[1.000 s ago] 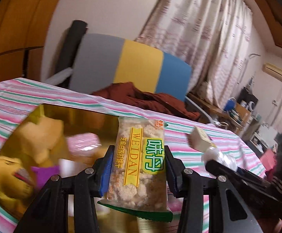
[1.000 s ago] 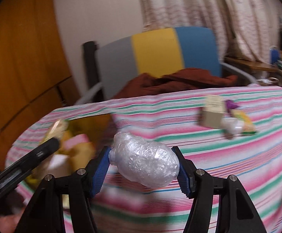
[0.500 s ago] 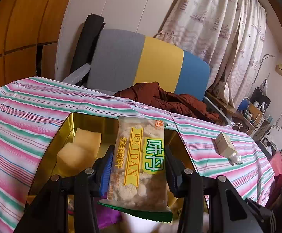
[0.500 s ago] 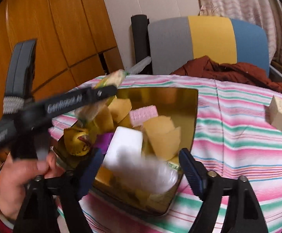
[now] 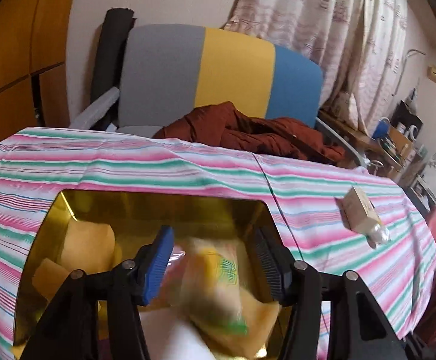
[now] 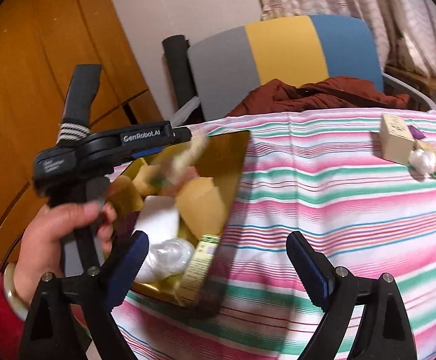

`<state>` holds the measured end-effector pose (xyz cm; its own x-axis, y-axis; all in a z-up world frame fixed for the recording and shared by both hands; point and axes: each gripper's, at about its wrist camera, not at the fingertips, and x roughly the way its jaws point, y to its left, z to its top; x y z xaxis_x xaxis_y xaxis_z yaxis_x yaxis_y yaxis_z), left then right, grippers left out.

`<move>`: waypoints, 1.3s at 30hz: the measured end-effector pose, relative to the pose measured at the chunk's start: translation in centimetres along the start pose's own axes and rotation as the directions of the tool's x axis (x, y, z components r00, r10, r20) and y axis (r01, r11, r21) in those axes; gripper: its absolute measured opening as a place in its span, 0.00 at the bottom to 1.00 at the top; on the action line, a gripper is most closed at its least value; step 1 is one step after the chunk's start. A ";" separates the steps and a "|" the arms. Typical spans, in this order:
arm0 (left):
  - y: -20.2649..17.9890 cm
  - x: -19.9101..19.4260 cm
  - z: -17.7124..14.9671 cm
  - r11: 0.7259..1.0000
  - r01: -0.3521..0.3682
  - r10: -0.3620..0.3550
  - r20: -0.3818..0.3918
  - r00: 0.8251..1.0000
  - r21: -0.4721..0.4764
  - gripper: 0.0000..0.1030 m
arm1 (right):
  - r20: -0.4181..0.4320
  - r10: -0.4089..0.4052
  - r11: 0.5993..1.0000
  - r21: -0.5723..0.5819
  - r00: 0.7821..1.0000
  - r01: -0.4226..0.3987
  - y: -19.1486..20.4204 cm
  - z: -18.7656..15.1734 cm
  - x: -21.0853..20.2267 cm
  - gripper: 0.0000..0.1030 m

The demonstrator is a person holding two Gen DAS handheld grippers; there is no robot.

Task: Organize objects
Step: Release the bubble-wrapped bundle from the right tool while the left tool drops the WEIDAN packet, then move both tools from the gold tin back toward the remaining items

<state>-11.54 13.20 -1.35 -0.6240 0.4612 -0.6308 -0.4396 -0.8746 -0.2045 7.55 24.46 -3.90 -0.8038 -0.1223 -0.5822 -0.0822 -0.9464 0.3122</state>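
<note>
Holding, left tongs [image 5: 213, 262]: I see them parted over the gold tray [image 5: 158, 204], pads clear of the snack packet [image 5: 218, 282]; it shows blurred between and below the blue pads, so I judge it free and dropping into the tray.
Right tongs [image 6: 218, 270]: spread wide with nothing between them, sitting at the tray's near corner just beside the plastic-wrapped ball [image 6: 167, 256] that lies inside.
Tray contents: yellow sponge-like blocks [image 6: 201, 207], a white block [image 6: 158, 219] and a green-labelled packet [image 6: 201, 262] leaning on the near wall.
Tray position: on the striped tabletop [image 6: 323, 210], toward my left hand [image 6: 56, 234].
Still loose: a small beige box [image 6: 393, 142] with a white wrapped lump [image 6: 422, 160] and a packet touching it, well apart from the tray.
Key relation: those items lie to the right of and beyond the right tongs, across bare cloth; the right tongs are the nearer, by my reading.
Box axis: its long side runs roughly away from me, tilted slightly, so I would close across its short width.
Risk: the lump rests against the box and may get nudged.
</note>
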 end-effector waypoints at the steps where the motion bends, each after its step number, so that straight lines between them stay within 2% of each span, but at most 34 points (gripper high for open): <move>1: 0.2 -0.4 0.2 1.000 0.004 -0.004 0.016 1.000 -0.014 0.62 | 0.004 -0.002 1.000 0.009 1.000 0.002 -0.4 0.0 -0.2 0.91; 3: 0.7 -1.4 0.1 0.999 -0.003 0.005 0.048 0.999 -0.042 0.68 | 0.010 -0.006 1.000 0.022 1.000 0.006 -0.9 0.0 -0.6 0.91; 7: 1.9 -3.7 -0.9 0.994 -0.047 0.057 0.100 0.993 -0.098 0.69 | 0.017 -0.011 0.999 0.051 1.000 0.010 -1.8 -0.2 -0.8 0.91; 13: 2.5 -5.7 -3.6 0.986 -0.062 0.078 0.101 0.992 -0.152 0.69 | 0.014 -0.003 0.997 0.075 1.000 0.002 -2.3 -0.2 -0.3 0.91; 18: 1.7 -6.7 -5.3 0.987 -0.057 0.073 0.103 0.992 -0.148 0.69 | 0.025 -0.013 0.997 0.077 1.000 0.011 -2.5 -0.1 -0.5 0.91; 26: -0.5 -7.5 -6.9 0.996 -0.017 0.024 0.085 0.996 -0.085 0.69 | 0.017 -0.082 0.993 0.083 0.997 0.080 -4.1 0.5 -0.8 0.91; 33: -3.4 -7.4 -8.2 0.996 0.086 -0.085 0.043 0.995 -0.033 0.69 | -0.009 -0.168 0.979 0.117 0.986 0.168 -7.5 0.7 -1.2 0.91; 39: -5.9 -7.4 -9.0 0.991 0.130 -0.130 0.014 0.991 0.006 0.69 | -0.028 -0.219 0.965 0.142 0.975 0.221 -9.5 0.7 -1.4 0.91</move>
<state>1.44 13.59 -2.19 -0.5703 0.5731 -0.5885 -0.5207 -0.8063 -0.2805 8.99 33.87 -5.53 -0.7491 0.0799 -0.6577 -0.3410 -0.8976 0.2794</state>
